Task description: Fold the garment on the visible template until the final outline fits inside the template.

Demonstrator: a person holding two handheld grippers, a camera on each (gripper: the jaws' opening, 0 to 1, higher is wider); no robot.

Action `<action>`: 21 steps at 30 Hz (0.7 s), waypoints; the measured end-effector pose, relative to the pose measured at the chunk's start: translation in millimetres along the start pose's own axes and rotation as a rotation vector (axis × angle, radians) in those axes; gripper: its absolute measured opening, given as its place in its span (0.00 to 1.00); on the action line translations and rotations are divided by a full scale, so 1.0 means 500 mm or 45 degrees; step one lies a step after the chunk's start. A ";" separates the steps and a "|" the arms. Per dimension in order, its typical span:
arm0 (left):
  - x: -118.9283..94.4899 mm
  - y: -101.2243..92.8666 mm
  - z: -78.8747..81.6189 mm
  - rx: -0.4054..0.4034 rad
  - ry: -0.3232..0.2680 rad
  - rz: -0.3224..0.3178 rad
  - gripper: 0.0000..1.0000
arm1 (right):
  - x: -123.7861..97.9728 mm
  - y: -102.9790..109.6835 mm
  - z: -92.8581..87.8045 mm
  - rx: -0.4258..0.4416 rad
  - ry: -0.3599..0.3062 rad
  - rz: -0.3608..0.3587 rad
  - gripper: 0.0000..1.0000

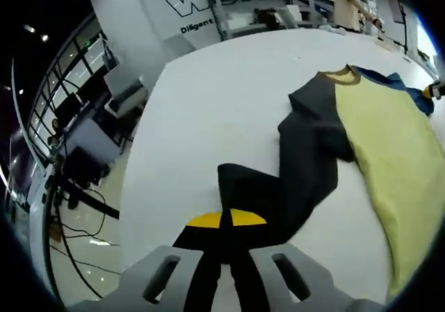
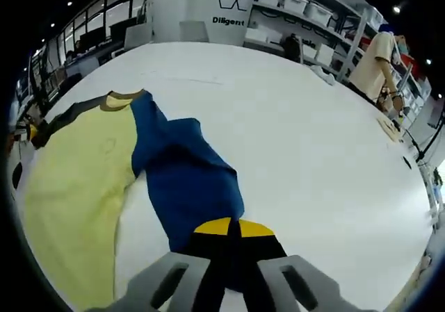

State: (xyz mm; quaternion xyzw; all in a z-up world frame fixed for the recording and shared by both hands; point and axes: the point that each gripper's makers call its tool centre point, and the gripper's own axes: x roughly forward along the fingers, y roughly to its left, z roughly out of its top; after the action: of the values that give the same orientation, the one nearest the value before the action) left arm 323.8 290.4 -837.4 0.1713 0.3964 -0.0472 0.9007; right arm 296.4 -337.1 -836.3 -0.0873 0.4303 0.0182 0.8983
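on white table (image 2: 313,152) | left gripper (image 1: 224,267) jaws clamp dark sleeve (image 1: 306,159) | right gripper (image 2: 233,274) jaws clamp blue sleeve (image 2: 188,180)

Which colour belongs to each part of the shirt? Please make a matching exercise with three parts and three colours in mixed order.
Parts:
1. sleeve held by the left tool
2. sleeve held by the right tool
3. body

Colours:
A. pale yellow
B. dark grey
C. blue

Pairs: 1-B, 2-C, 3-A
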 end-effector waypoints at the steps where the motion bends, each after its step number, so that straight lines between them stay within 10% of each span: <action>1: 0.002 0.002 0.001 -0.002 0.002 0.001 0.00 | 0.002 -0.003 0.001 0.005 0.006 0.001 0.00; 21: 0.046 0.095 -0.020 0.101 0.152 0.195 0.00 | 0.092 -0.134 0.008 -0.050 0.172 -0.101 0.00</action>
State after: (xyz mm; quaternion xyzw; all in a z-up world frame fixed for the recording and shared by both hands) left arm 343.0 339.6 -847.9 0.2392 0.4330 0.0165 0.8689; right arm 335.5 -404.1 -860.2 -0.1228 0.4858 -0.0151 0.8653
